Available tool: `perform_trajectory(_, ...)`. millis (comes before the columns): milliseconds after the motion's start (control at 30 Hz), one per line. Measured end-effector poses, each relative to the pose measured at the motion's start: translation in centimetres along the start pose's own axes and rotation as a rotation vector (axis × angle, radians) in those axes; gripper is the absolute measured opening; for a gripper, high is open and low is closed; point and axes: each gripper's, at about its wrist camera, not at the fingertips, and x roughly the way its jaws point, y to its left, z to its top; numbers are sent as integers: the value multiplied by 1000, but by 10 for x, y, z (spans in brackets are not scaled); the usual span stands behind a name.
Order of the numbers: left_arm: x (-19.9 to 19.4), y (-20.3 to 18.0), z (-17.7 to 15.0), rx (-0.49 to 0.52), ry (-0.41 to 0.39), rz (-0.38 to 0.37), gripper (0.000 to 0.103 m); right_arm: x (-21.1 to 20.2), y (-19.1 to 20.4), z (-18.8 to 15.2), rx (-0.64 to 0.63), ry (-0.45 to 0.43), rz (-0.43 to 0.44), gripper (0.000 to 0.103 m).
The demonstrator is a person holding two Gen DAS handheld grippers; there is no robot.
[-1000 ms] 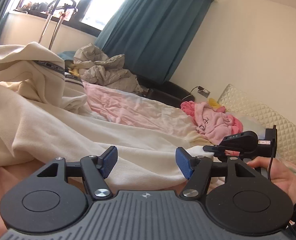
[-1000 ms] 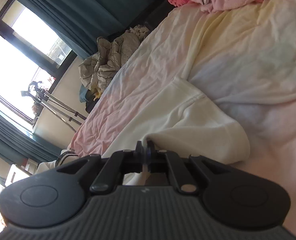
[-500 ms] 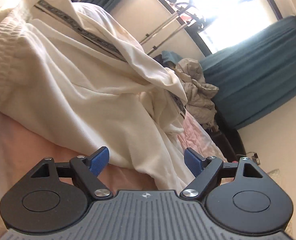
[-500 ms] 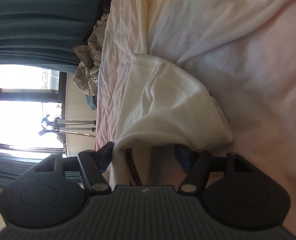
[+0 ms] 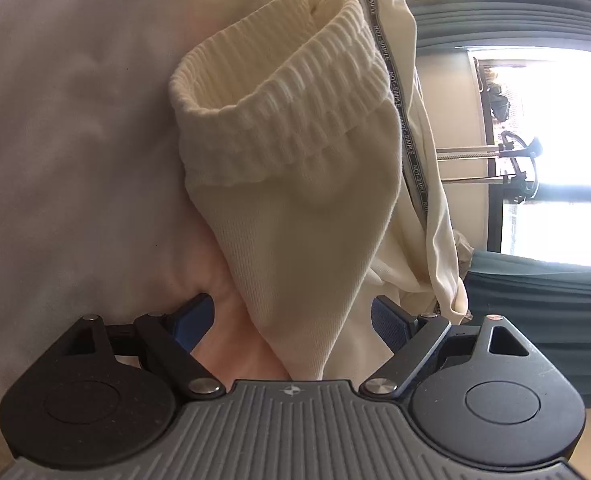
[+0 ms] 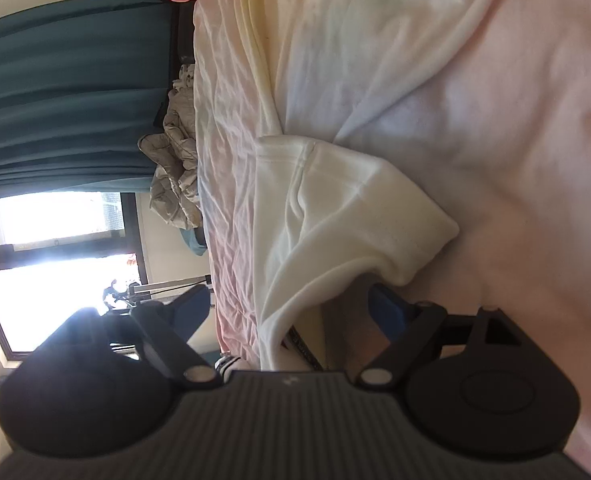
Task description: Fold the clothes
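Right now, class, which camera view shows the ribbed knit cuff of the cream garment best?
The left wrist view. There the ribbed knit cuff fills the middle of the picture, its open mouth and ridges sharp, beside a grey lettered tape. The right wrist view shows only smooth cream fabric lying on the pale pink bedsheet; no ribbing is visible there.
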Motion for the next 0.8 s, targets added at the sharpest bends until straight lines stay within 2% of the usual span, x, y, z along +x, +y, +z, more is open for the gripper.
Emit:
perform_trajectory(200,15,1,13,-58,-13,-26,85,14,2,5,-64,-42,-61,87)
perform_trajectory(300,16,5,20,-97,-30,-29,70,18,3,12,-126,-114,-73,84)
perform_trajectory(333,16,8,22,-109,-36,-24,61,19,5,14,-154,-137,-81,83)
perform_trajectory(400,13,12,26,-125,-38,-17,48,21,8,20,-210,-199,-88,71)
perform_trajectory(433,11,13,27,-123,-46,-10,35,22,9,23,-227,-219,-82,67)
perform_trajectory(467,8,12,28,-112,-58,1,26,22,10,26,-252,-228,-78,56)
perform_trajectory(500,2,10,29,-90,-80,7,23,22,11,29,-276,-235,-76,36)
perform_trajectory(567,-13,0,29,-34,-142,10,19,20,17,30,-336,-248,-86,16)
perform_trajectory(600,-24,-6,29,0,-180,6,18,18,20,29,-363,-257,-79,12)
perform_trajectory(667,-47,-16,32,38,-229,-20,16,10,28,27,-422,-280,-46,9)
perform_trajectory(800,-89,-29,42,93,-244,-50,16,-11,53,23,-562,-349,38,8)
